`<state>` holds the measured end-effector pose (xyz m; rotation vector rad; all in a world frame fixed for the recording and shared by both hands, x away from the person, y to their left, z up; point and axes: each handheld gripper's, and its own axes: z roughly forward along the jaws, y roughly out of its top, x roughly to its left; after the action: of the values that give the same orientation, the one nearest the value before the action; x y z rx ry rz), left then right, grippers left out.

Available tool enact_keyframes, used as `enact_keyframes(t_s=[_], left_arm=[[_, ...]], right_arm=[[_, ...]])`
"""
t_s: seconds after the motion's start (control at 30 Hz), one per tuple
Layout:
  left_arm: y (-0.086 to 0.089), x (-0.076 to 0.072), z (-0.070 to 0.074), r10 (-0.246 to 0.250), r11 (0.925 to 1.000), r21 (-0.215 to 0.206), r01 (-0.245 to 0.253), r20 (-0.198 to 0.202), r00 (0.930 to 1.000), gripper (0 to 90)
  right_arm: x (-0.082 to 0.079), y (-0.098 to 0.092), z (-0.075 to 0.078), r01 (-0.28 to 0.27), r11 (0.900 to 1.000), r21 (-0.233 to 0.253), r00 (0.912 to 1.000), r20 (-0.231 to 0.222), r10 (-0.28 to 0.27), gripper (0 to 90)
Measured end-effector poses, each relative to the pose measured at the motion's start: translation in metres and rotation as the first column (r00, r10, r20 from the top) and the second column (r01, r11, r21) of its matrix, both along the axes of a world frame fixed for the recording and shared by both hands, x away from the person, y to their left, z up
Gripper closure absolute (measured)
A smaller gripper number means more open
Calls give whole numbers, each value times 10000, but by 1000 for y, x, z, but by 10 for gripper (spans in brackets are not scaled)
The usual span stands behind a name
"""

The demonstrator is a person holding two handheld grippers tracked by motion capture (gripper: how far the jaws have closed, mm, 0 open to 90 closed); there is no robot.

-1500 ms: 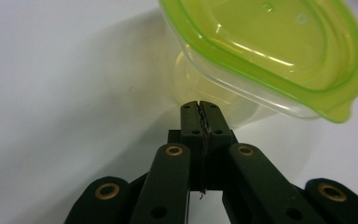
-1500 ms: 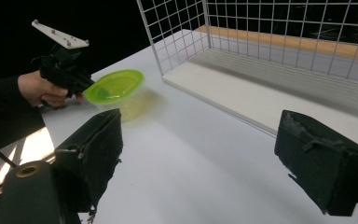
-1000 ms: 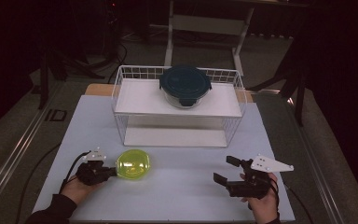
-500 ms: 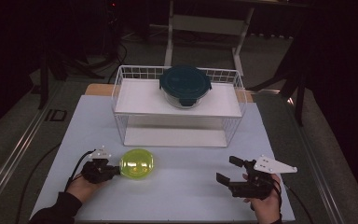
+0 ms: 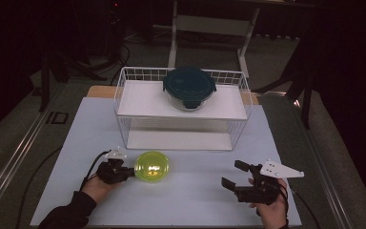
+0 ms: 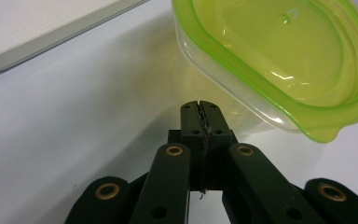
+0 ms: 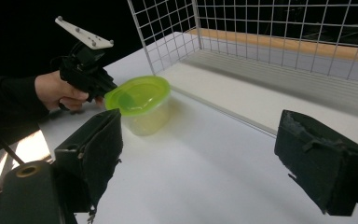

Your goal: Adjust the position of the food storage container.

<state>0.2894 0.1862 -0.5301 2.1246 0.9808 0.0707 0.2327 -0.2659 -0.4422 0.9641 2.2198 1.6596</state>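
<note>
On the white table (image 5: 195,191), the green-lidded container (image 5: 152,165) sits just beyond the closed, empty left gripper (image 5: 132,172).

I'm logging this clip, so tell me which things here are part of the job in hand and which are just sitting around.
In the job:
- yellow-green lidded container
- left gripper, jaws shut, beside the container
- right gripper, jaws open

Lying about:
- dark teal lidded bowl
- white wire rack under the bowl

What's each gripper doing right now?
Left gripper: shut, empty, beside the green-lidded container.
Right gripper: open, empty.
</note>
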Motion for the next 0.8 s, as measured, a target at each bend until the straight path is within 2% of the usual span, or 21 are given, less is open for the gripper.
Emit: enact_keyframes(t_s=[0.5, 0.8], left_arm=[[-26, 9, 1, -320, 9995, 8, 320, 22, 9995, 890], [-43, 13, 2, -708, 9975, 51, 708, 25, 9975, 890]], right_arm=[[1, -1, -1, 13, 10000, -21, 10000, -53, -13, 148], [1, -1, -2, 32, 10000, 21, 9999, -100, -32, 148]])
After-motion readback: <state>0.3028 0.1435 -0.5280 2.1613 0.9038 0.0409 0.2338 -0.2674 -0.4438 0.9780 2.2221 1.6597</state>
